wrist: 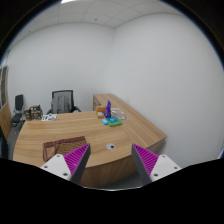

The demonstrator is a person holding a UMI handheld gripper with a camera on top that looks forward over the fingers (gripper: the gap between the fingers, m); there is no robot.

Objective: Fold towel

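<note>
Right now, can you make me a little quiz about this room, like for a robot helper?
1. True or false: the gripper is shut on something.
2. What stands behind the wooden desk: A) office chair B) sofa C) fridge?
3. Fill in: the small pile of blue and green things sits ____ the fingers.

Key: 1 false, the fingers are open and hold nothing. 2 A. 3 beyond.

wooden desk [60, 135] | bottle [108, 110] and small clutter [34, 114] on top
</note>
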